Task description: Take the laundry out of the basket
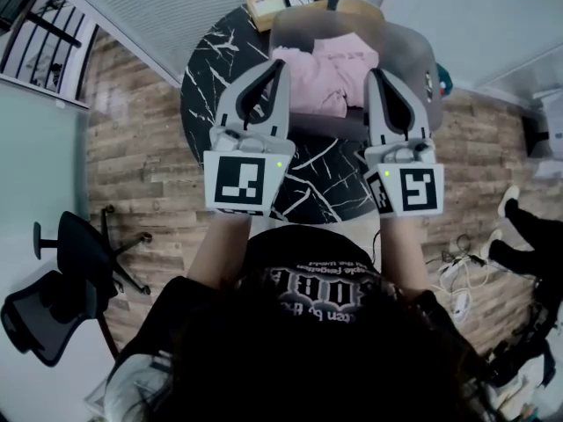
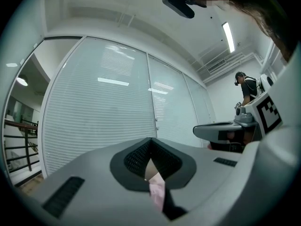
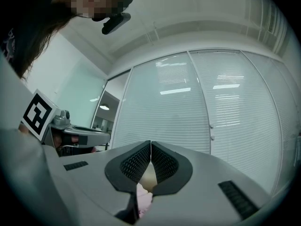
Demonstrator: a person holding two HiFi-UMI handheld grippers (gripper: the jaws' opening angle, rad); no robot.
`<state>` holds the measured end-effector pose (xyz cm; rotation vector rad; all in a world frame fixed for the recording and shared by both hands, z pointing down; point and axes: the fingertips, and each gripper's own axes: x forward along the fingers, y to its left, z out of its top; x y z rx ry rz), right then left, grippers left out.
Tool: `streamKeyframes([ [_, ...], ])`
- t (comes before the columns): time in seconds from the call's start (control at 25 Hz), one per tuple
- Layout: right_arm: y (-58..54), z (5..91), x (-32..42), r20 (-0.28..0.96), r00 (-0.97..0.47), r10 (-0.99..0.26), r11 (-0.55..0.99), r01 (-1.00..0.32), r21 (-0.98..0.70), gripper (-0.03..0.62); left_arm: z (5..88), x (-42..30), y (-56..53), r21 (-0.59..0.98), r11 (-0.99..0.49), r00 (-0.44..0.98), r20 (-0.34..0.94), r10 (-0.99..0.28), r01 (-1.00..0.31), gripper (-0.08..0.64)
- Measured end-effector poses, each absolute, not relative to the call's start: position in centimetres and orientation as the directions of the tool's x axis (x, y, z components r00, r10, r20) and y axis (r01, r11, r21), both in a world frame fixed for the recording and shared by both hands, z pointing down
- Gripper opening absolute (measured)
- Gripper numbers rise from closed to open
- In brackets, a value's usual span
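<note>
Only the head view shows you the job itself: the round black marble table [image 1: 207, 73], and at 12 o'clock from your hands the translucent basket [image 1: 409, 51] with the pink laundry [image 1: 325, 73] heaped inside. A cardboard box [image 1: 264, 7] sits beyond it at 11 o'clock; an office chair [image 1: 62, 297] stands on the wood floor [image 1: 132, 165] at 8 o'clock. Your left gripper [image 1: 281, 62] and right gripper [image 1: 373, 71] point away from you side by side; their tips lie over the basket's left and right sides, with the laundry between them.

The gripper views look out level at white blinds [image 2: 103, 112] and ceiling, and they give what the head view cannot: the pads. In the left gripper view the jaws stand together, pad against pad at the tips; a strip of pink shows at 6 o'clock from the tips, in the slot nearer the camera. The right gripper view reads the same: jaws together, pink at 6 o'clock. Whether that cloth touches either gripper you cannot tell.

Only the left gripper view shows another person [image 2: 247, 86] at 3 o'clock, past your right gripper; the right gripper view shows your left gripper at 9 o'clock.
</note>
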<state>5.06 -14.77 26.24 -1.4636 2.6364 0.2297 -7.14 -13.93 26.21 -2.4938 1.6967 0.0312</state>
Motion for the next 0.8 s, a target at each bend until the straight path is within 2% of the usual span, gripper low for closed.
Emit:
streamKeyframes([
  [0.8, -18.6, 25.3, 5.7, -0.186, -0.550, -0.814, 0.548, -0.834, 0.066, 0.028, 24.7, -4.5, -18.5, -0.133, -0.403, 0.415, -0.080, -0.906, -0.905, 0.002],
])
